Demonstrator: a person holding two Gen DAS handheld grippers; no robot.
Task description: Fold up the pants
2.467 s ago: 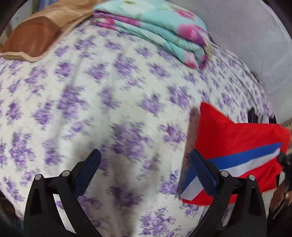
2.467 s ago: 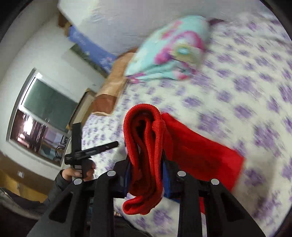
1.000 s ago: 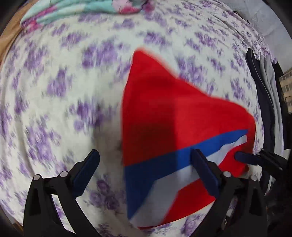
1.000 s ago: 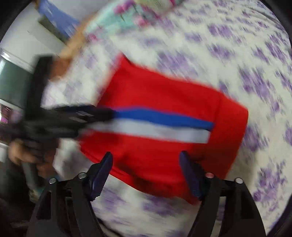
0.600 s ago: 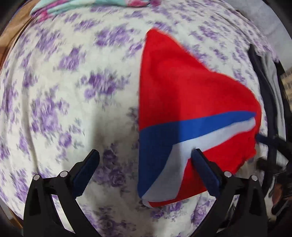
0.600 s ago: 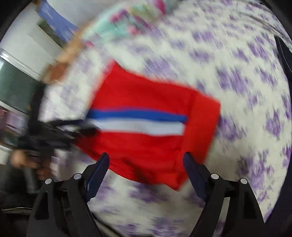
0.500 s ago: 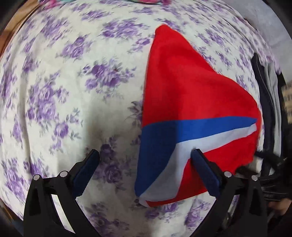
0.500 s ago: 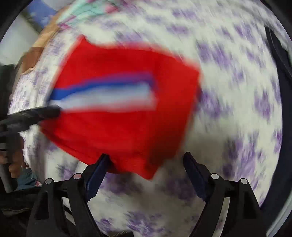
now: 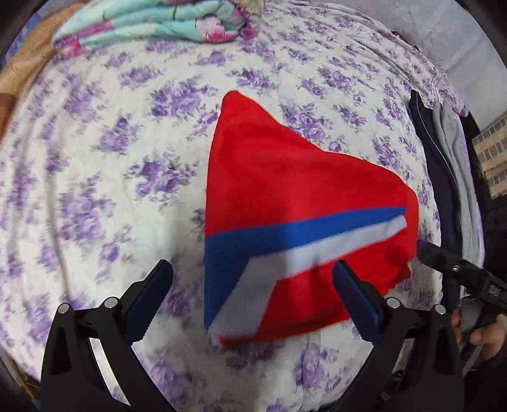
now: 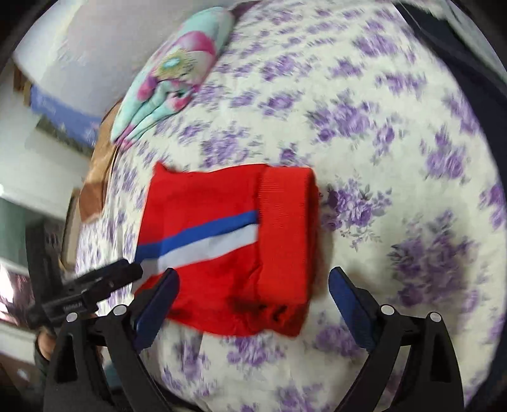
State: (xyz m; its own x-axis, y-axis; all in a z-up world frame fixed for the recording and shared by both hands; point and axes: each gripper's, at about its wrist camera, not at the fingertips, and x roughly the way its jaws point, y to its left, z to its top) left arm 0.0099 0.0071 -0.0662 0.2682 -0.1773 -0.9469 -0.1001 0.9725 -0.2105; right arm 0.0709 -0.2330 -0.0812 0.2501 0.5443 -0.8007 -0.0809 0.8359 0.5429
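Floral bedsheet [image 9: 95, 190] w/ folded red pants [image 9: 285, 190], right tongs [image 10: 253, 298] opening, empty

two close downward wrist views over shared pants [image 9: 285, 196] [image 10: 221, 241]

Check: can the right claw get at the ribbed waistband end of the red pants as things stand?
Probably yes. The right claw hangs over the pants, its jaws opening with nothing gripped, and the waistband lies on top, uncovered; the left claw sits at the far end.

Bed [image 9: 95, 177] w/ folded red pants [image 9: 285, 196], quilt [image 9: 152, 22] on top.
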